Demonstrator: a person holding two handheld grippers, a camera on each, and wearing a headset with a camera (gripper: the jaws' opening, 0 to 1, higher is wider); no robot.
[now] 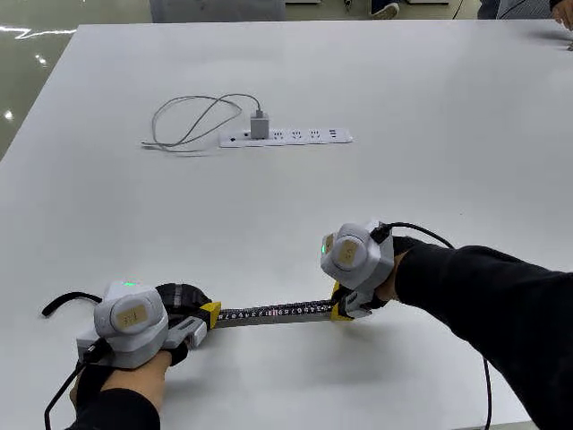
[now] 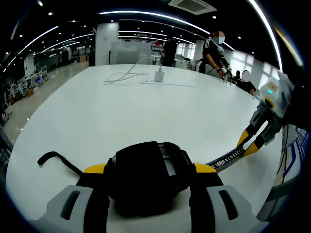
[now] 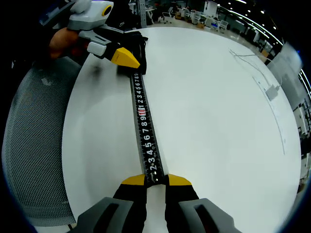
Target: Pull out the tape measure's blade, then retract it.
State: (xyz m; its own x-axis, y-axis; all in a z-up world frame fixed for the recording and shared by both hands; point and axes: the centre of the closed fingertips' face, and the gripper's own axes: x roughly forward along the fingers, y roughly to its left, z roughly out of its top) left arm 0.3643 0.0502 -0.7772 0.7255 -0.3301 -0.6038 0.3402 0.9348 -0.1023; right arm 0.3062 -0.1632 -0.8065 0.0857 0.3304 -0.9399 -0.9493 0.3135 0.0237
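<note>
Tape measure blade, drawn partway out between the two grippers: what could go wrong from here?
The right gripper pinches only the very end of the blade; if it slips, the blade may snap back into the case. The left gripper clamps the rounded case by its sides, so a harder pull might twist it loose.

Blk tape measure [image 1: 183,298], blade [image 3: 144,131] drawn out straight, flat, markings facing up.
</note>
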